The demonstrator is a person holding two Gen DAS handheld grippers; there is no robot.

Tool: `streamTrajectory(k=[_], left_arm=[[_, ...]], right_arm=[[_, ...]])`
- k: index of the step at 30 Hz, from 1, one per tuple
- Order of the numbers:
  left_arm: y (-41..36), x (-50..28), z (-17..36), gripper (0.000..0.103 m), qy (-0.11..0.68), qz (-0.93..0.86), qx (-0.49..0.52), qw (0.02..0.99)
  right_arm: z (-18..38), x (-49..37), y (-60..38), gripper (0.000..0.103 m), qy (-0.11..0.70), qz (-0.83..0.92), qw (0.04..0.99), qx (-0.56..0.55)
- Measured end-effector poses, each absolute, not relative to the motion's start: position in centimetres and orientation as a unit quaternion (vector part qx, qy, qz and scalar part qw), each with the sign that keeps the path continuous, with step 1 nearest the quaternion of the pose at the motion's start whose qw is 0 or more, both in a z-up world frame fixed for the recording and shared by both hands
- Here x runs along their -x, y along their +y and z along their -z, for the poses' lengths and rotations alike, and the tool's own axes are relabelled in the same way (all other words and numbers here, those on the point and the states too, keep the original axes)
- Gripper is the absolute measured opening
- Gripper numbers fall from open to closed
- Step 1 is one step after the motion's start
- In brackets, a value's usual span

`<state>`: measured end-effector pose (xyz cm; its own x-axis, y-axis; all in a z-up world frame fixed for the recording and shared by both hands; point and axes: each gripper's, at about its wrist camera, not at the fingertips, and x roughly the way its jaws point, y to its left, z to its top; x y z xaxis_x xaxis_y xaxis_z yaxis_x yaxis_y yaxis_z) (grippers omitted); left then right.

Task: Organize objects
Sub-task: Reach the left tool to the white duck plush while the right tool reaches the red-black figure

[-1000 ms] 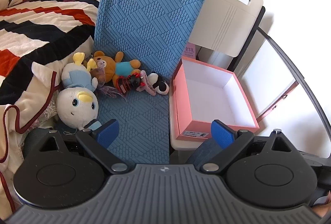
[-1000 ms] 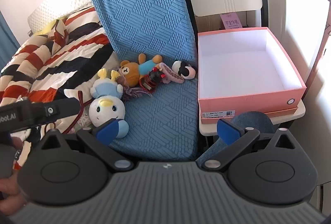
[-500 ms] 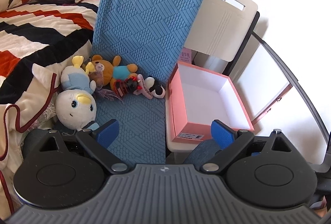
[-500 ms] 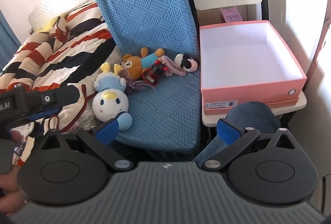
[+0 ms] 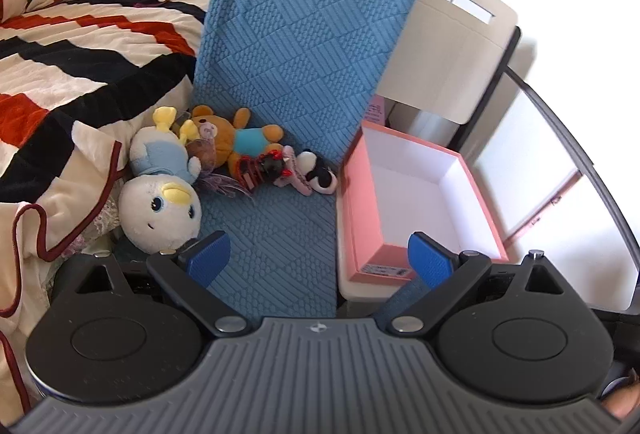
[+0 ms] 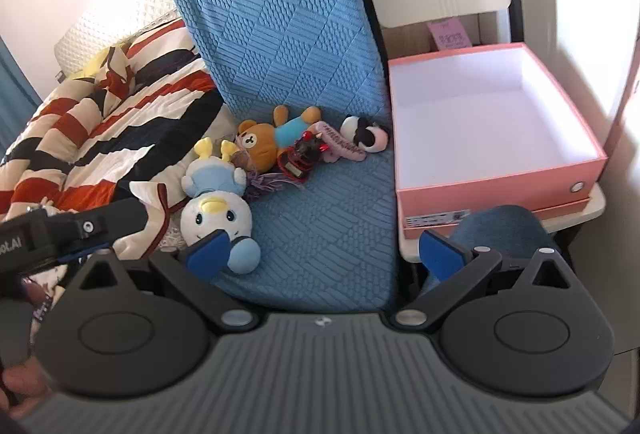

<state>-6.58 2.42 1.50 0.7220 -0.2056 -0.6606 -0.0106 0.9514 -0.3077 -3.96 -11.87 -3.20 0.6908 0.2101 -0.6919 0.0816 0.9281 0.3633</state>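
Several soft toys lie on a blue quilted seat cushion (image 5: 276, 246): a white and blue duck plush (image 5: 160, 189) (image 6: 214, 209), a brown bear (image 5: 232, 141) (image 6: 272, 141), a small red and black doll (image 5: 260, 169) (image 6: 300, 157), and a black and white plush (image 5: 316, 169) (image 6: 366, 133). An open pink box (image 5: 360, 218) (image 6: 500, 185) with a white empty inside stands to their right. My left gripper (image 5: 316, 258) is open and empty, held back from the toys. My right gripper (image 6: 324, 254) is open and empty, also held back.
A striped red, black and white blanket (image 5: 80, 45) covers the bed on the left. A white chair back (image 5: 452, 45) stands behind the box. The box rests on a white stool (image 6: 576, 213). The left gripper's body (image 6: 60, 230) shows at the right view's left edge.
Both grippers have drawn back and shifted slightly, so the toys and box look a little smaller. Nothing was picked up or moved.
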Motion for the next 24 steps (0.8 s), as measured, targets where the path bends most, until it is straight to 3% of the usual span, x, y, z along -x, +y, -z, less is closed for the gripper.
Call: streamTrajectory(k=[24], left_arm=[[12.5, -7.2, 7.2, 0.098, 0.442, -0.023, 0.124, 0.888]], right_arm=[[10.2, -12.2, -7.9, 0.098, 0.438, -0.044, 0.870, -0.224]])
